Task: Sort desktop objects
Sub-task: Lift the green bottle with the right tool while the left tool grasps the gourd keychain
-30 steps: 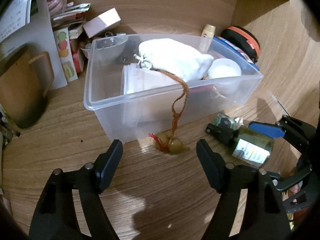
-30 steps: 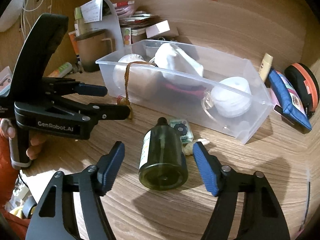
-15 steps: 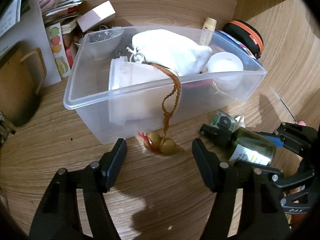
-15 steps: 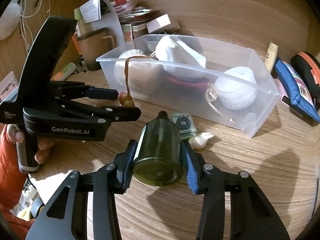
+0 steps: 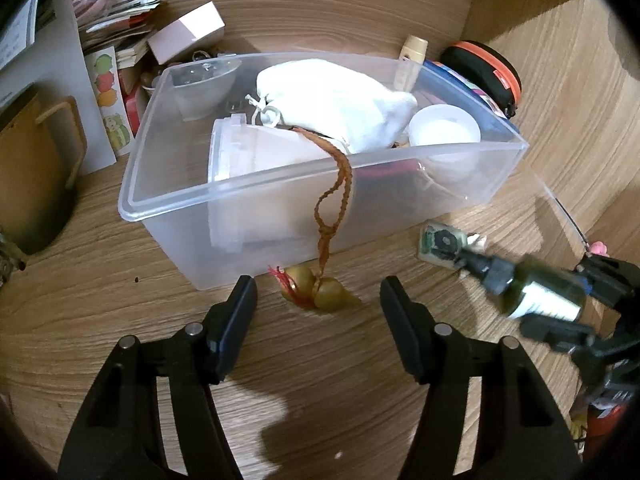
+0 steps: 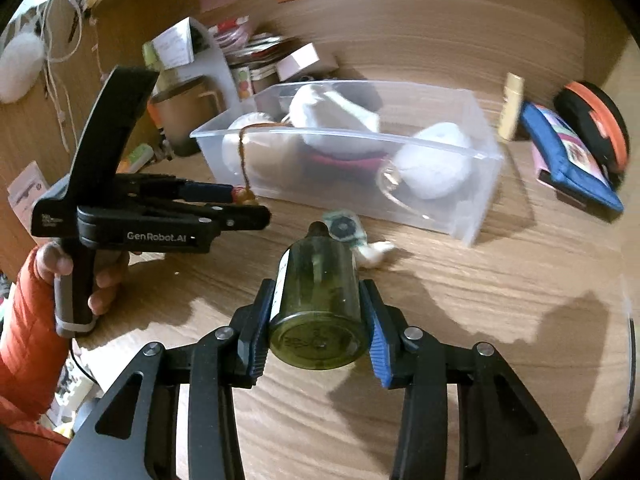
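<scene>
A clear plastic box (image 5: 132, 200) stands on the wooden desk with a white pouch (image 5: 332, 100) and white tubs in it. A brown braided cord (image 5: 336, 192) hangs over its front rim and ends in a small yellow-green gourd charm (image 5: 332, 298) lying on the desk. My left gripper (image 5: 318, 284) has the charm between its fingertips; its jaws are closing and the pads do not touch it. My right gripper (image 6: 317, 292) is shut on a dark green glass bottle (image 6: 316, 280), neck pointing away, held to the right of the box (image 5: 540, 292).
A small green packet (image 5: 440, 240) and a white scrap lie in front of the box. Behind it are a cream tube (image 6: 512, 108), a blue pouch (image 6: 568, 160) and an orange-rimmed black case (image 5: 488, 72). A brown mug (image 5: 32, 172), papers and small boxes crowd the back left.
My right gripper closed on the green bottle and carried it a little off its spot. The left jaws narrowed around the gourd charm, which lies where it was.
</scene>
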A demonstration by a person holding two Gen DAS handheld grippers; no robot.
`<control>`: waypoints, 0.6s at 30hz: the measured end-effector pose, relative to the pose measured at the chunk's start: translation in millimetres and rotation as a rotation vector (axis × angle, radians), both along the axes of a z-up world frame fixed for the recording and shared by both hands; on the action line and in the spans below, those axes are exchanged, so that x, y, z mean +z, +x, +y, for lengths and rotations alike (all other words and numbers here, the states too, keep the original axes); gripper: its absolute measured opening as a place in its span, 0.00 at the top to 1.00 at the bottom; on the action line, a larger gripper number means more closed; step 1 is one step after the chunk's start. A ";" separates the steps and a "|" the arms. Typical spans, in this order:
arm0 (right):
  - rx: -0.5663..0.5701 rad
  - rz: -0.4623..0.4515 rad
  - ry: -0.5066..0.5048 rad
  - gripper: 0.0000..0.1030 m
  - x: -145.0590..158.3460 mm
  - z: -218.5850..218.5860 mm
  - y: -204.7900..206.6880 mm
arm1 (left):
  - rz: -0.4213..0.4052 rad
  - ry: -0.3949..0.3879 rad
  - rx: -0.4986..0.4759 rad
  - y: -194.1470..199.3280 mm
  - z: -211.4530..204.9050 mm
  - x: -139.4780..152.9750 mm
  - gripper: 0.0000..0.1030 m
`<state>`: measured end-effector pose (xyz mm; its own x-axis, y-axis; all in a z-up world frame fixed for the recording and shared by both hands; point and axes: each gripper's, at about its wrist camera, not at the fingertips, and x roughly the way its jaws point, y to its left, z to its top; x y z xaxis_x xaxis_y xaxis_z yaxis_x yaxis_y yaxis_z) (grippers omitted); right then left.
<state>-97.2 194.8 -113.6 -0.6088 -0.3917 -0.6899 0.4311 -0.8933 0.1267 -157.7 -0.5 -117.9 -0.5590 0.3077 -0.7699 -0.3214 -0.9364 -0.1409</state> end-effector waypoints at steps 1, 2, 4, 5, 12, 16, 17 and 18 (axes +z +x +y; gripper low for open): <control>-0.013 0.005 -0.007 0.63 1.9 4.9 1.3 | 0.000 0.001 -0.002 0.4 0.6 0.1 0.39; -0.020 0.009 -0.016 0.63 3.8 8.5 2.7 | 0.000 0.000 -0.002 0.6 1.4 0.2 0.40; -0.028 0.014 -0.039 0.63 8.7 15.0 5.1 | 0.000 0.002 -0.011 1.2 3.7 0.4 0.43; -0.033 0.021 -0.044 0.63 11.3 17.2 5.9 | 0.001 0.001 -0.011 2.4 5.3 0.3 0.44; -0.048 0.053 -0.049 0.63 23.5 23.4 10.6 | 0.000 0.013 -0.025 1.7 10.5 1.2 0.50; -0.046 0.053 -0.057 0.63 23.4 23.4 10.8 | -0.005 0.036 -0.028 1.0 6.6 1.3 0.62; -0.044 0.052 -0.061 0.63 23.1 23.5 11.0 | -0.005 0.039 -0.030 1.0 7.0 1.2 0.67; -0.042 0.052 -0.063 0.63 23.1 22.9 11.0 | -0.007 0.042 -0.031 1.5 7.9 0.9 0.68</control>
